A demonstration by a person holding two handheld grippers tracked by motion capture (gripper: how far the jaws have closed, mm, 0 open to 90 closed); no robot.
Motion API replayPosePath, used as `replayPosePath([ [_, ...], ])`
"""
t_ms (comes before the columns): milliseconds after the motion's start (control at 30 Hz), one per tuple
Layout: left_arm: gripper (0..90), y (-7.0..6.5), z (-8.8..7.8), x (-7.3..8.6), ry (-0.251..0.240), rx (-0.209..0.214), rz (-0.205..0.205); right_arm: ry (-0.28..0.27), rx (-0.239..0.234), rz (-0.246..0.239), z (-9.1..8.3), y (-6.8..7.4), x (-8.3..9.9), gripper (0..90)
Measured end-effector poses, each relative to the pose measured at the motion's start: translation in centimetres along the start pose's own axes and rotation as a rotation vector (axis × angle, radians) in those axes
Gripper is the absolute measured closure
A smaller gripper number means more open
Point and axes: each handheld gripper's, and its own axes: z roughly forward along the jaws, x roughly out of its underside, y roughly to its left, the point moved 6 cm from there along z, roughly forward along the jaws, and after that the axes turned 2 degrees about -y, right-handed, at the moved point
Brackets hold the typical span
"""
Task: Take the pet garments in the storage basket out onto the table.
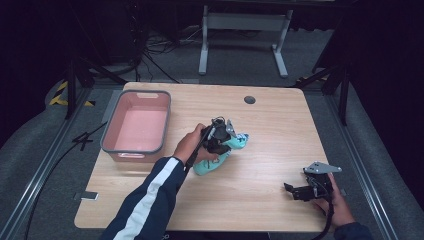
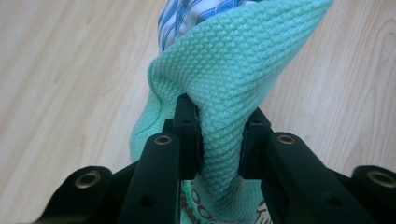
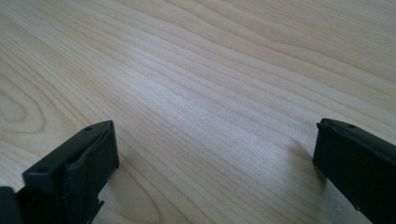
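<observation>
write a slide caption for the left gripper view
Left tool pinches a fold of mint-green cloth above the wooden table.

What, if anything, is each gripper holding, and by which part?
The left gripper pinches a raised fold of the mint-green knitted cloth lying on the wooden table. The right gripper stands open and holds nothing.

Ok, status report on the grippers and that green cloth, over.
Left hand-held gripper shut on green cloth, mid-table. Right hand-held gripper open, resting on table. Pink bin nearby, path unobstructed.
</observation>
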Motion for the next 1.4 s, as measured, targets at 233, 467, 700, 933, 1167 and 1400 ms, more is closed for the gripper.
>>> replayPosePath([
  [233,66.0,-0.6,1.7,0.7,0.007,0.041,-0.026,-0.001,0.000,0.002,0.0,0.0,0.0,0.5],
  [467,57.0,-1.2,2.3,0.7,0.013,0.045,-0.025,-0.002,-0.001,0.004,0.0,0.0,0.0,0.6],
  [700,46.2,-1.4,1.7,0.6,-0.025,0.038,-0.019,-0.003,-0.004,0.000,0.0,0.1,-0.1,0.6],
  [933,40.9,-1.1,1.0,0.9,-0.039,0.001,-0.028,-0.002,-0.004,0.001,0.0,0.1,-0.1,0.6],
  [1167,33.1,-1.3,0.1,1.4,-0.074,-0.006,-0.020,-0.002,-0.004,0.001,0.0,0.1,-0.1,0.6],
  [1400,25.6,-1.2,-0.9,2.1,-0.060,-0.024,-0.018,-0.003,-0.003,0.001,0.0,0.0,-0.1,0.6],
])
